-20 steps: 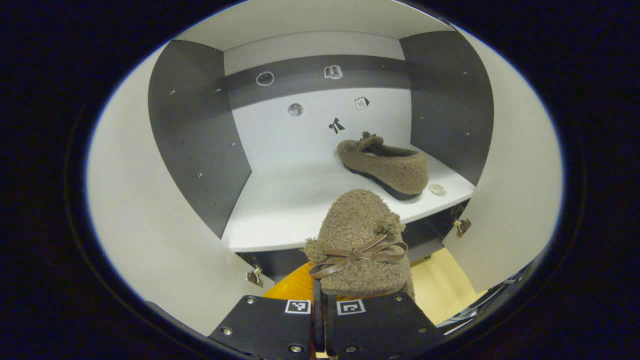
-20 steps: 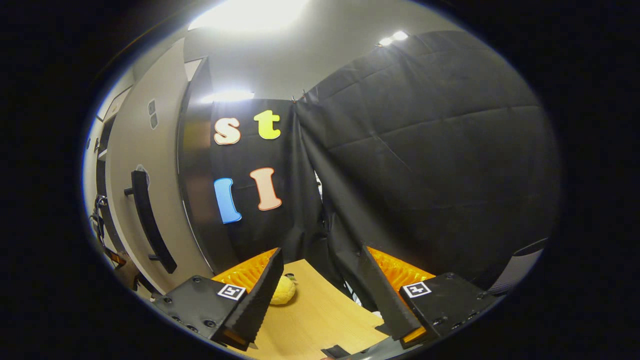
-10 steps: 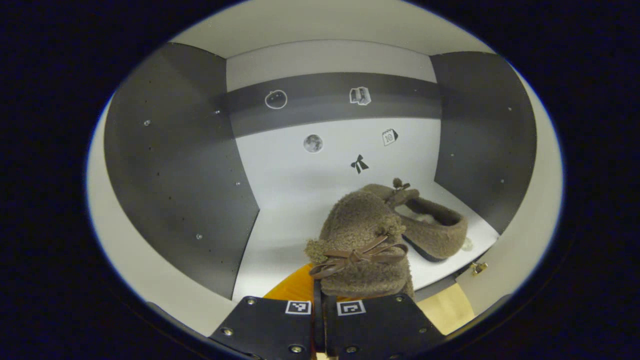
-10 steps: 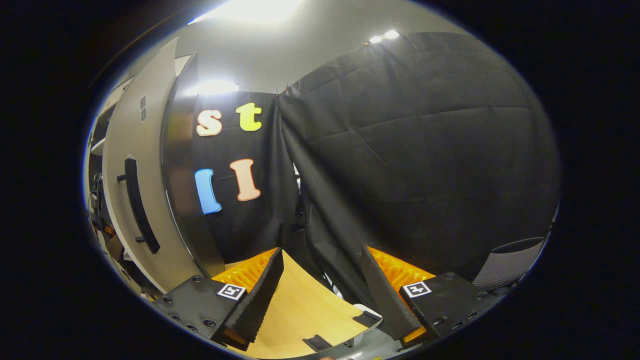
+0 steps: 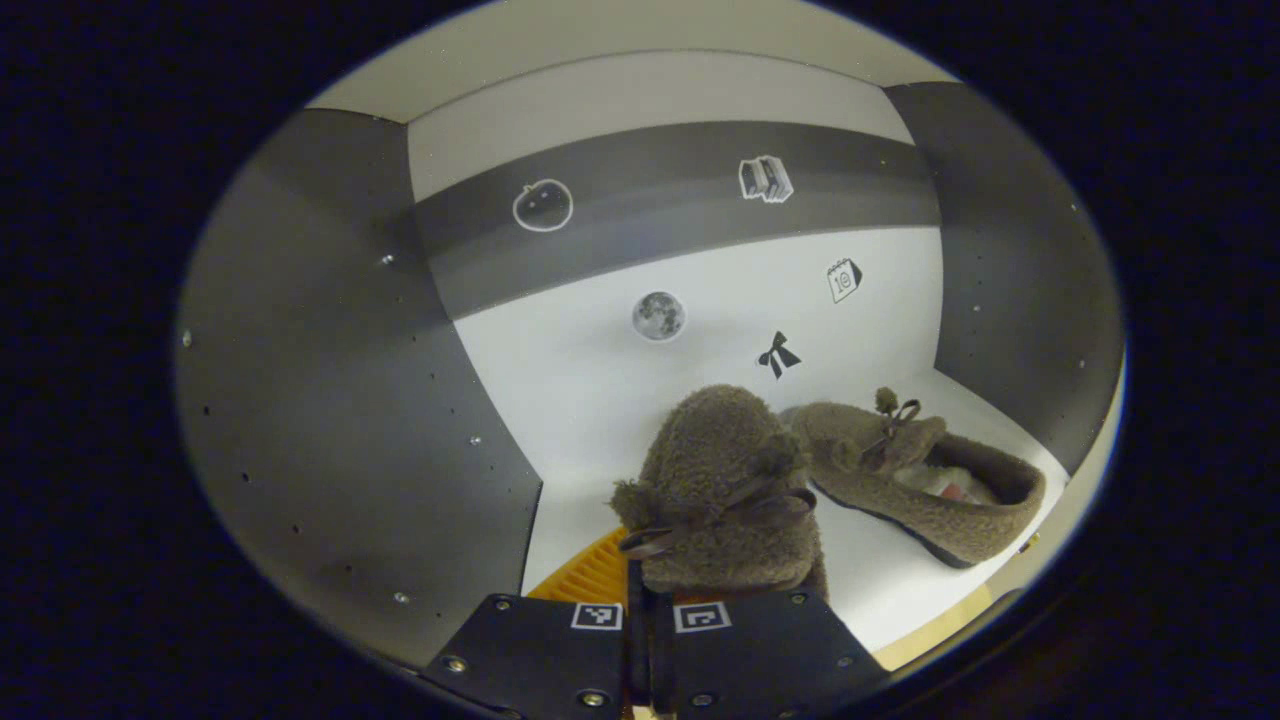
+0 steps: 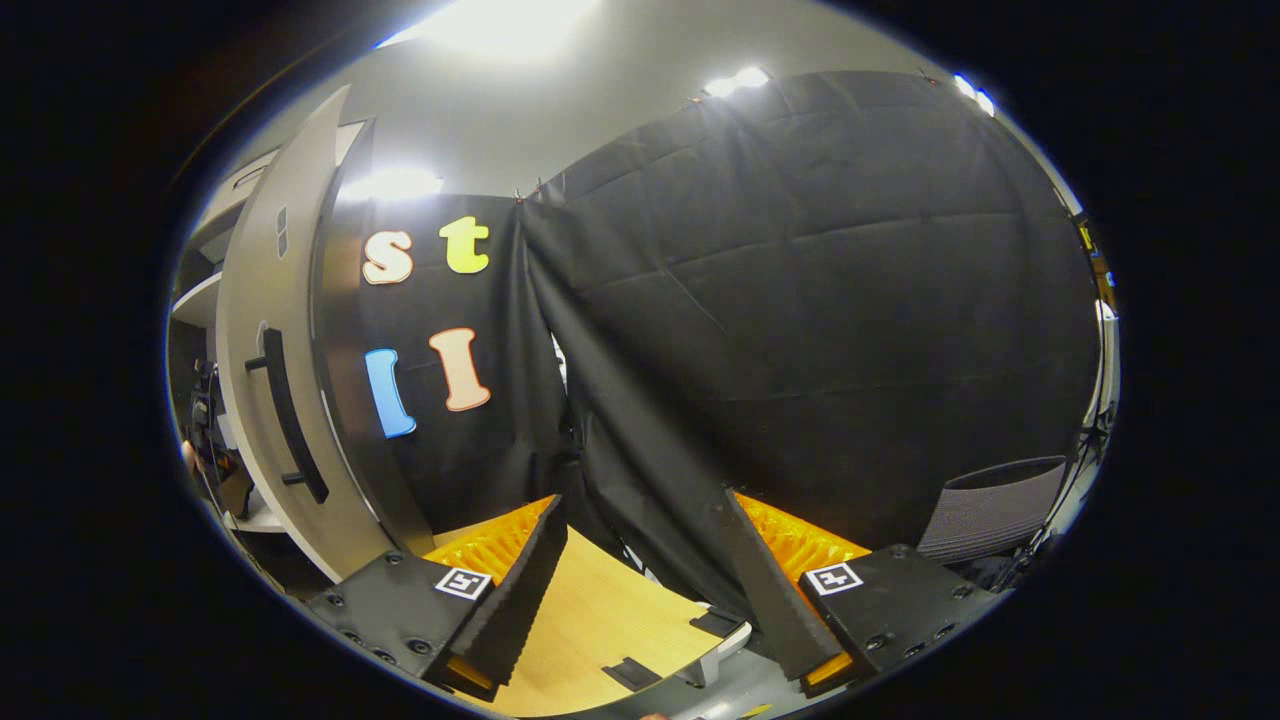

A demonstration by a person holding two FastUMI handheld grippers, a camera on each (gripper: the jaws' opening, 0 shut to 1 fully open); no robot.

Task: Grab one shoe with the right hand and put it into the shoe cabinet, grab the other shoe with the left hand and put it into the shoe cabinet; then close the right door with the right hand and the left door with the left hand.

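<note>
Inside the shoe cabinet [image 5: 340,400], in the left gripper view, we find the left gripper [image 5: 640,640] clamped on a fuzzy brown shoe [image 5: 715,490], toe pointing toward 12 o'clock over the white shelf [image 5: 590,400]; the second shoe [image 5: 920,480] lies on that shelf at 3 o'clock, just beside the held one; in the right gripper view, the right gripper [image 6: 640,590] stands wide and empty above a wooden table [image 6: 600,630]; the cabinet's right door [image 6: 270,400] with its dark handle [image 6: 290,415] sits open at 9 o'clock.
</note>
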